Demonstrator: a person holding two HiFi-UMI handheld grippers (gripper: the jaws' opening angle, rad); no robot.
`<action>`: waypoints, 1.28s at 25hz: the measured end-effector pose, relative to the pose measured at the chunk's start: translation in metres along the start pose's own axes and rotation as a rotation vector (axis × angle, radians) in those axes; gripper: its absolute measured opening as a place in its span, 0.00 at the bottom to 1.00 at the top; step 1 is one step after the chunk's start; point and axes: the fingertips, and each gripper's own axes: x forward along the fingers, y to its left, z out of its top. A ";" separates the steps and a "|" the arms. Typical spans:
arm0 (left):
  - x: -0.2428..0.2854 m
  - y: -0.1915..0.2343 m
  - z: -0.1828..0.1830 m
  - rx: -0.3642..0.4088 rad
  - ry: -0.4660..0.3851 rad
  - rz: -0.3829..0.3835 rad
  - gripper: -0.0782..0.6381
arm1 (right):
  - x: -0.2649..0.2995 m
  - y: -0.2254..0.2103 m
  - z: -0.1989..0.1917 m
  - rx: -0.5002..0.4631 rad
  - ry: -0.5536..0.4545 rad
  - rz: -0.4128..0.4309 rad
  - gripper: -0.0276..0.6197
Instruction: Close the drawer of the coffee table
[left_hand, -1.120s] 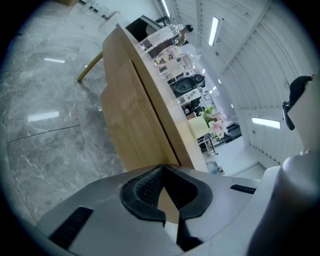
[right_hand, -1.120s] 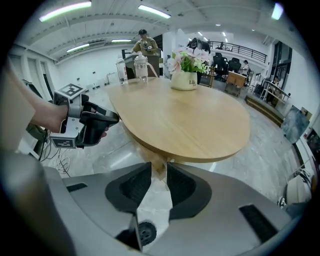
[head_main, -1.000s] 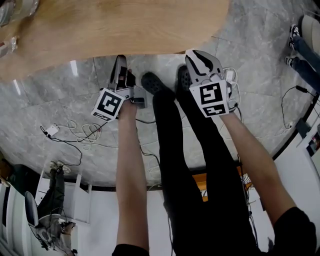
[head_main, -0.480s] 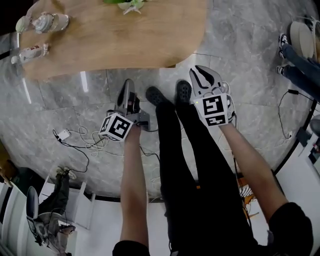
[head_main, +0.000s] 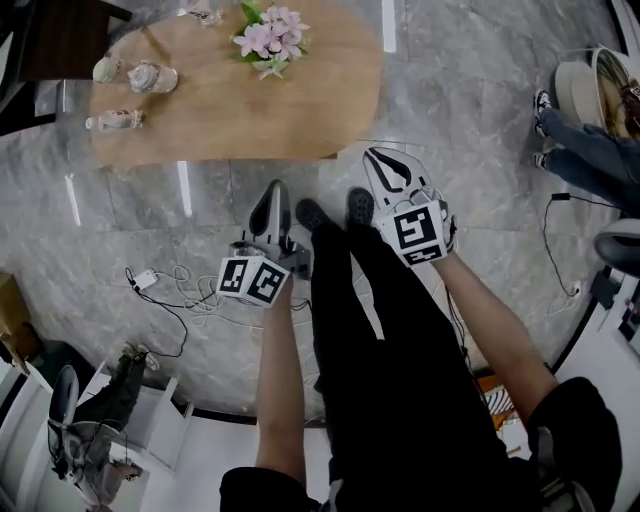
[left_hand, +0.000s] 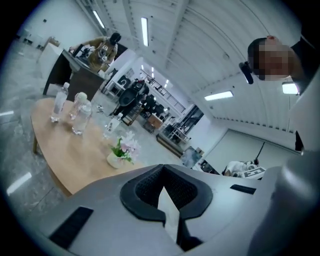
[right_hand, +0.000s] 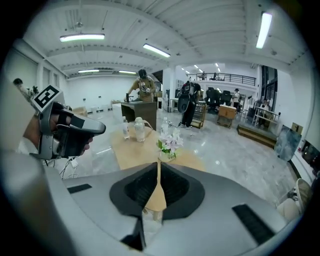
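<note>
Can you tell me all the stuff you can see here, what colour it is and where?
coffee table: one, light wood, top of the head view
flowers: one bunch, pink with green leaves, on the table
bottles: at least three, clear, table's left end
cables: a tangle, black and white, on the grey floor
another person's legs: one pair, blue, far right
shoes: two, dark, the person's own, near the table
left gripper: one, grey, jaws together, empty
right gripper: one, grey, jaws closing, nothing between them

Left gripper (head_main: 272, 192) closed; right gripper (head_main: 384, 157) closing, empty.
</note>
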 end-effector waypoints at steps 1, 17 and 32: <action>-0.004 -0.014 0.009 0.011 -0.007 -0.001 0.12 | -0.010 -0.002 0.009 -0.005 -0.013 0.000 0.08; -0.083 -0.202 0.141 0.343 -0.088 -0.143 0.12 | -0.164 -0.011 0.181 -0.004 -0.306 0.123 0.07; -0.157 -0.233 0.172 0.429 -0.170 -0.049 0.12 | -0.234 0.018 0.218 0.051 -0.435 0.273 0.06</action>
